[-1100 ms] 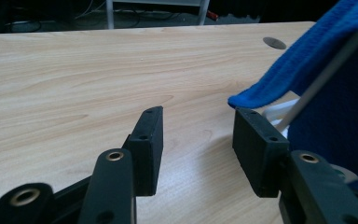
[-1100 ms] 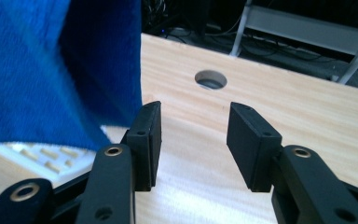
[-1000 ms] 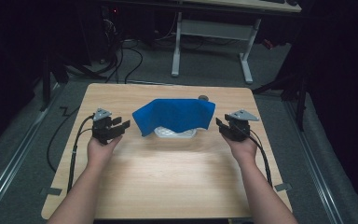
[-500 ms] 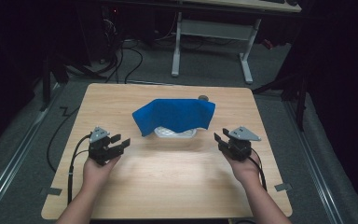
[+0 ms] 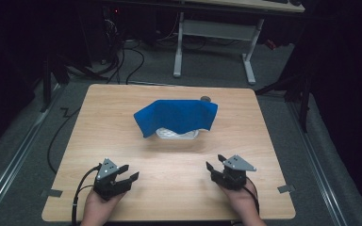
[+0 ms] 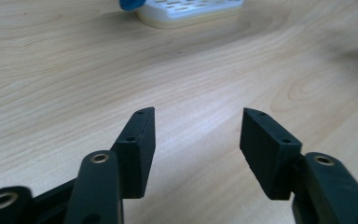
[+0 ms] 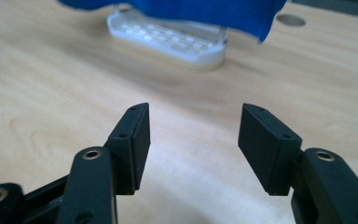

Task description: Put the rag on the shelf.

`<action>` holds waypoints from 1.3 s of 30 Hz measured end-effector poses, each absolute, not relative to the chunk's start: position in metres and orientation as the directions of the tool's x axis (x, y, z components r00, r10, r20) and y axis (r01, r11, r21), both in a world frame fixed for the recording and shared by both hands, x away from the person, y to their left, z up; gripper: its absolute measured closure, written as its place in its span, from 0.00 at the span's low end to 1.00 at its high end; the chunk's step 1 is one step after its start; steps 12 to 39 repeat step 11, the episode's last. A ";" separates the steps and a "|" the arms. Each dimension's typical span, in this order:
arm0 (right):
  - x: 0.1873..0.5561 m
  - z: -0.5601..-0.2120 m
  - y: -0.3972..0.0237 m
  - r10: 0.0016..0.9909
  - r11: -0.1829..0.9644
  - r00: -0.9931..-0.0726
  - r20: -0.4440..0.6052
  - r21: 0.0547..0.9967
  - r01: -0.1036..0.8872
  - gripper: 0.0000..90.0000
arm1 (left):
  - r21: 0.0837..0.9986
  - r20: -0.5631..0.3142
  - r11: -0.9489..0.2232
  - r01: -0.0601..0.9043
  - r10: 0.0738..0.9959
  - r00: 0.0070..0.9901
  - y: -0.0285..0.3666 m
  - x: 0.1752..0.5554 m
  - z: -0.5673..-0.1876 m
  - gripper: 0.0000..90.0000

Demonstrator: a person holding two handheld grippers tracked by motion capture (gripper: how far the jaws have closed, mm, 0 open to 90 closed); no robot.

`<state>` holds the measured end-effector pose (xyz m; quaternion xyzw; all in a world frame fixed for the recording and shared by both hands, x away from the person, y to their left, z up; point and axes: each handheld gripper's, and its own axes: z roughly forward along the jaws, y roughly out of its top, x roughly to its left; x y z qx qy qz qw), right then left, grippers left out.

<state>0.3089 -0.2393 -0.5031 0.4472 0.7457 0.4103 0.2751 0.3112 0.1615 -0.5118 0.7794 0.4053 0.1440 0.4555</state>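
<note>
A blue cloth (image 5: pixel 176 117) hangs draped over a white slotted rack (image 5: pixel 176 135) at the middle of the wooden table (image 5: pixel 122 108). My left gripper (image 5: pixel 130 171) is near the front edge at the left, well short of the cloth. Its jaws have just been opening and stand open over bare wood (image 6: pixel 196 123). My right gripper (image 5: pixel 214 161) mirrors it at the front right. It too has just been opening, with nothing between its jaws (image 7: pixel 193 119). The rack (image 7: pixel 168 42) and the cloth's hem (image 7: pixel 191 10) lie ahead of the right gripper.
A round grey cap (image 5: pixel 206 98) sits in the tabletop just behind the cloth. Black cables (image 5: pixel 61 136) trail off the table's left side to the floor. A white desk frame (image 5: pixel 214 33) stands beyond the far edge. Dark carpet surrounds the table.
Both hands have drawn back from either side of the cloth to the table's near edge. The jaws of both grippers now stand wider apart. The cloth and the rack have not moved.
</note>
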 end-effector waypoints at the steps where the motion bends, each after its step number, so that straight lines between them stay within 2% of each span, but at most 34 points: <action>1: 0.302 -0.513 -0.235 0.879 0.299 -0.474 -0.047 0.829 0.472 0.47 | 0.821 -0.161 -0.250 0.514 0.761 0.628 0.162 0.309 -0.516 0.51; 5: 0.304 -0.516 -0.230 0.860 0.356 -0.501 -0.096 0.817 0.454 0.45 | 0.797 -0.187 -0.252 0.549 0.762 0.620 0.161 0.315 -0.523 0.51; 11: 0.307 -0.517 -0.233 0.863 0.334 -0.500 -0.070 0.821 0.462 0.45 | 0.795 -0.190 -0.250 0.552 0.763 0.618 0.160 0.317 -0.525 0.50; 39: 0.307 -0.517 -0.233 0.863 0.334 -0.500 -0.070 0.821 0.462 0.45 | 0.795 -0.190 -0.250 0.552 0.763 0.618 0.160 0.317 -0.525 0.50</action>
